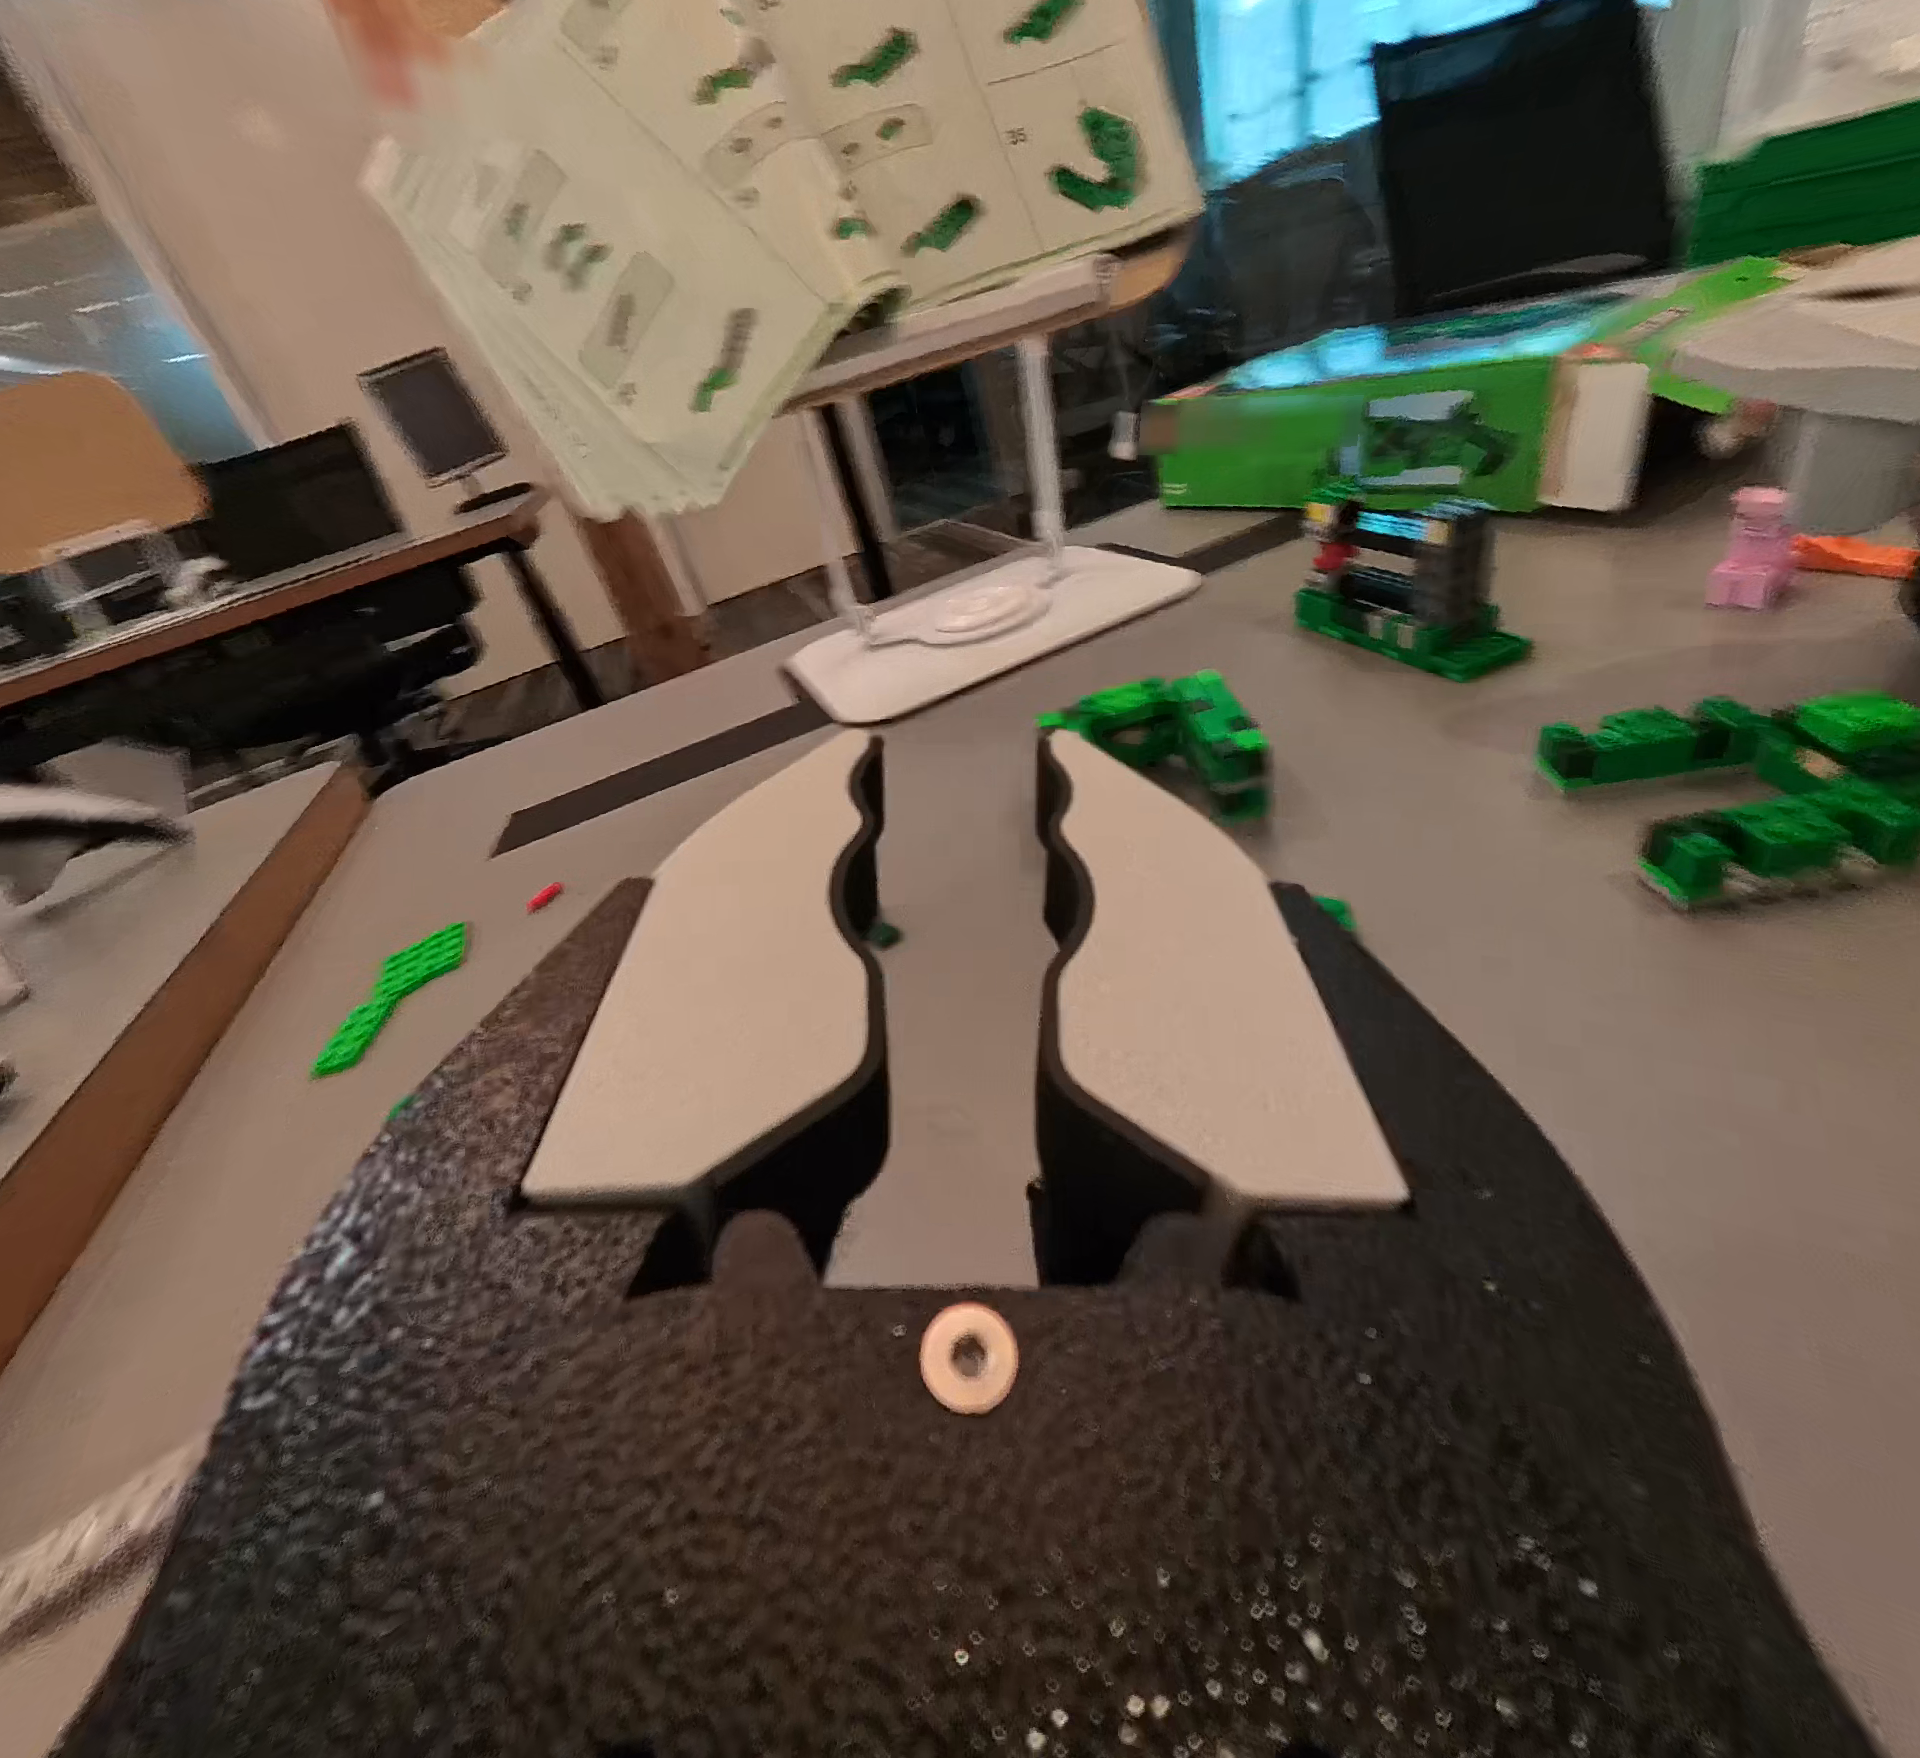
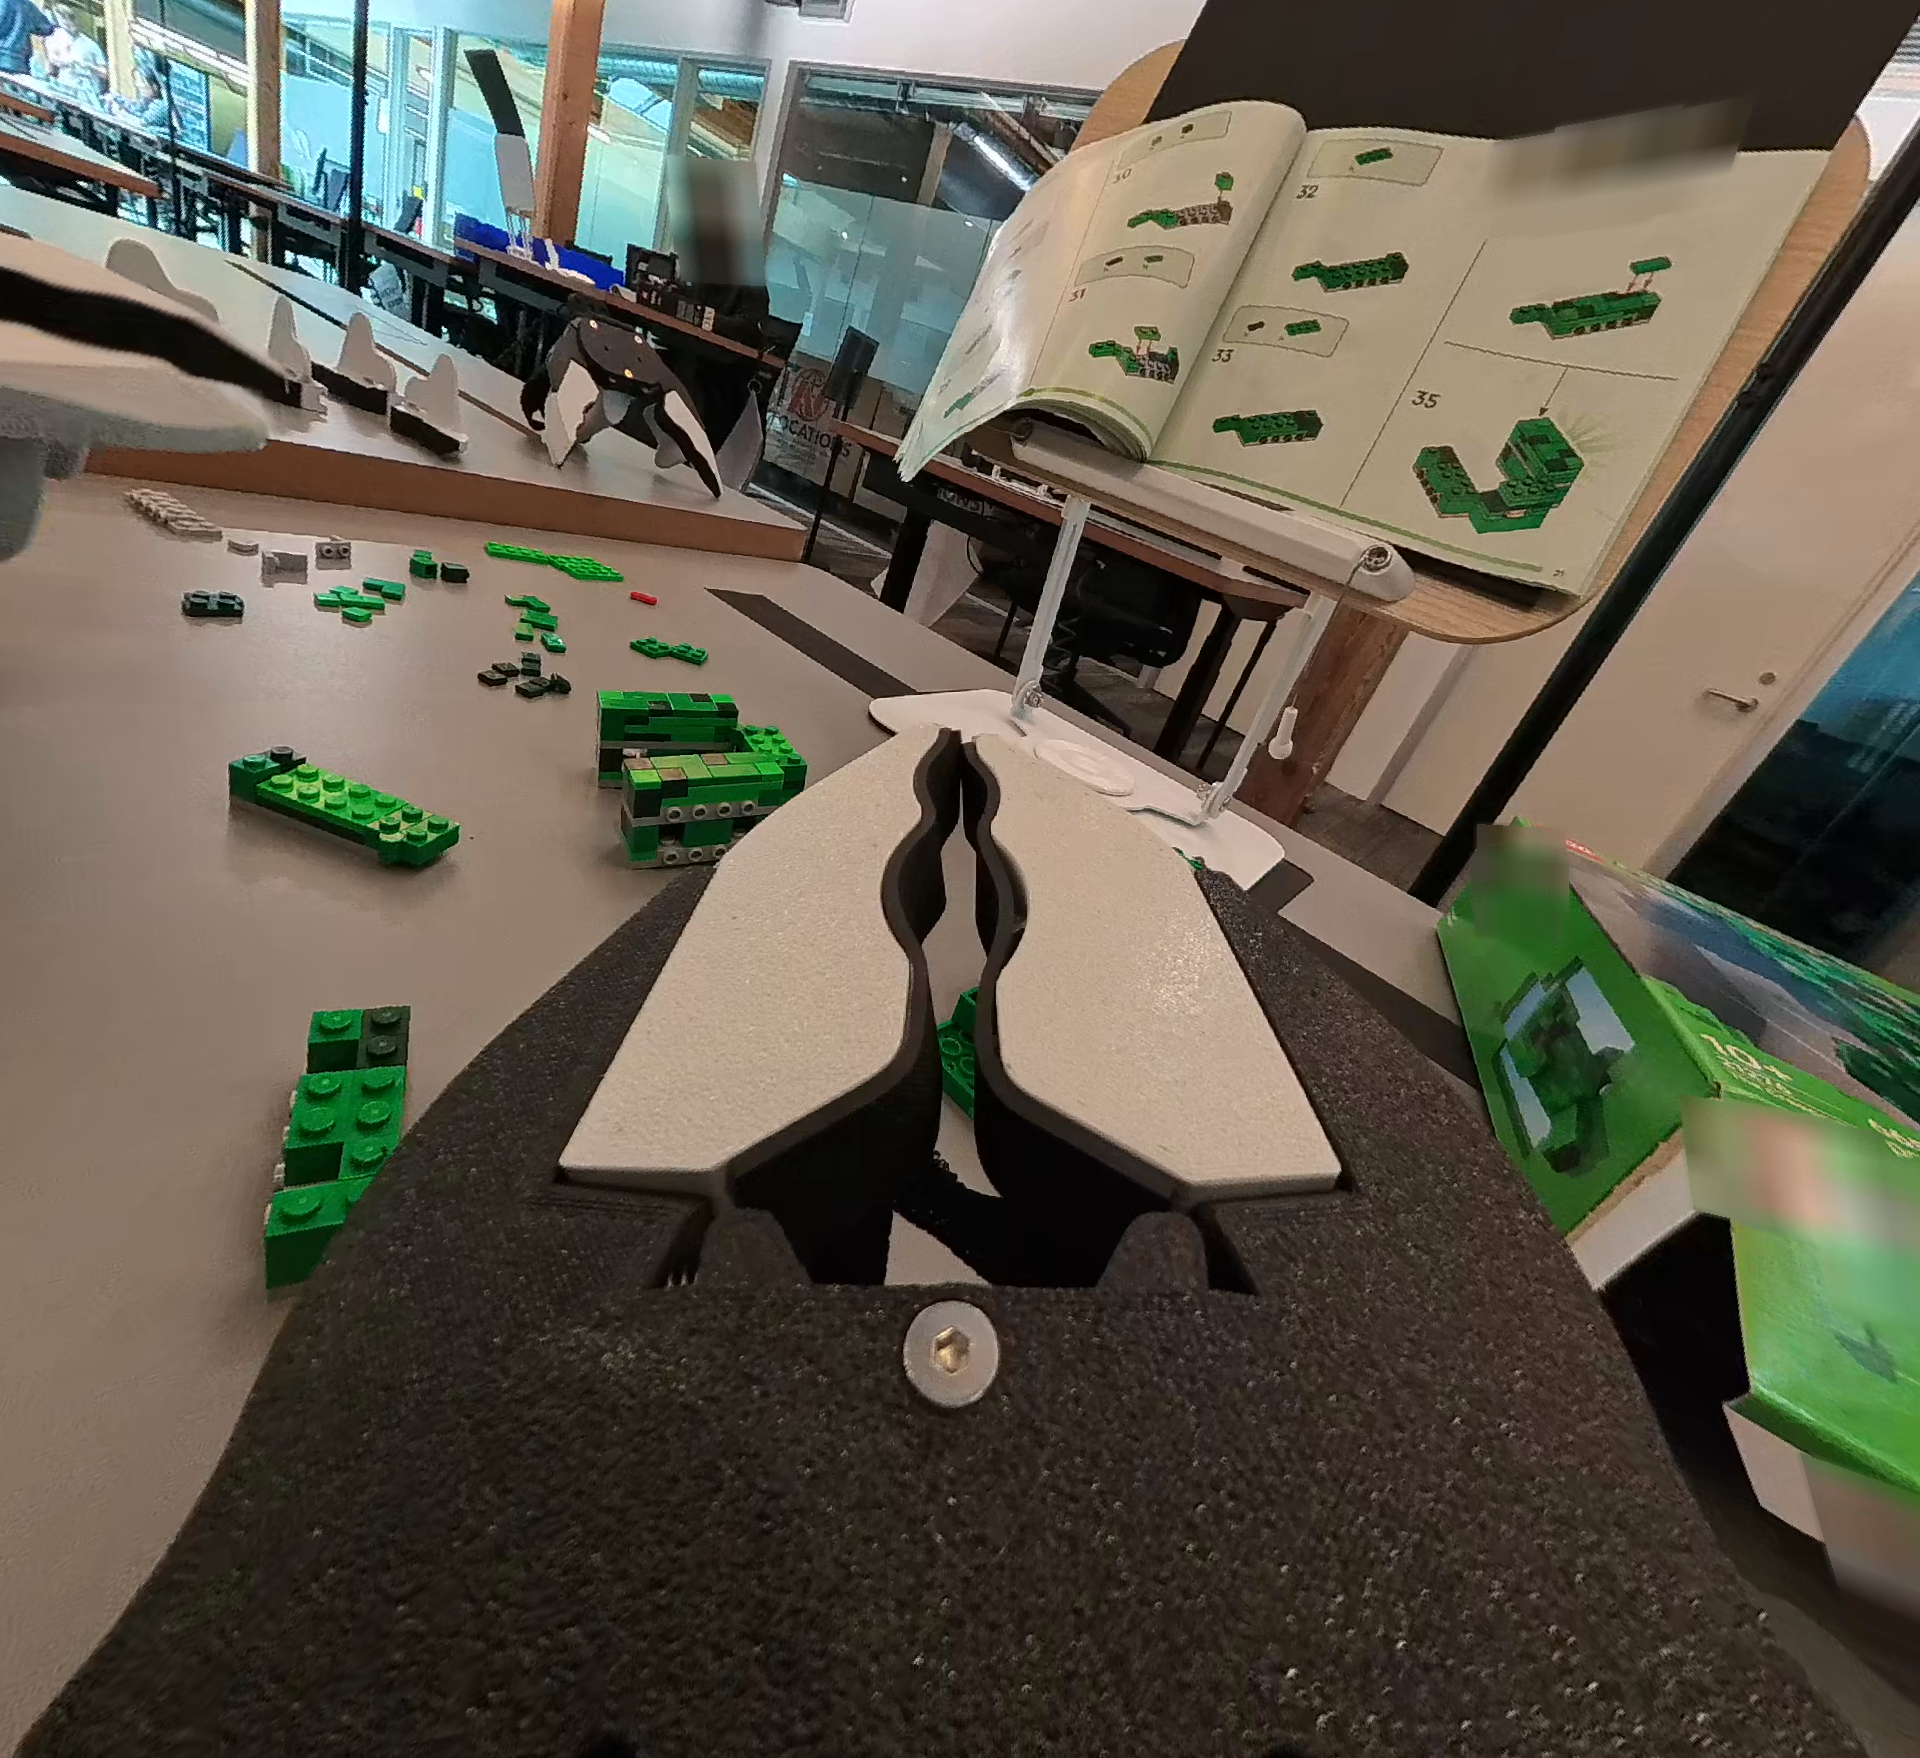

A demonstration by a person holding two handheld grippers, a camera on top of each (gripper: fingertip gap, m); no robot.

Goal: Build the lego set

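Note:
My left gripper (image 1: 961, 752) is open and empty, low over the grey table (image 1: 1455, 1137). A tiny dark green piece (image 1: 883, 934) lies by its left finger. A green assembly (image 1: 1174, 742) sits just right of its tips. A larger green build (image 1: 1818, 794) lies further right. My right gripper (image 2: 956, 752) has its fingertips together. A green brick (image 2: 958, 1048) shows through the gap behind them; I cannot tell if it is gripped. A stacked green assembly (image 2: 696, 773), a long green plate build (image 2: 343, 809) and green bricks (image 2: 343, 1126) lie to its left.
The open instruction booklet (image 2: 1351, 337) rests on a white stand (image 1: 987, 628) at the table's far edge. The green set box (image 2: 1662, 1033) is at the right. A black-and-green build (image 1: 1392, 586) and a pink figure (image 1: 1756, 555) stand near it. Loose pieces (image 2: 530, 648) are scattered at left. Across from one pair of fingers to the other is roughly 25 cm.

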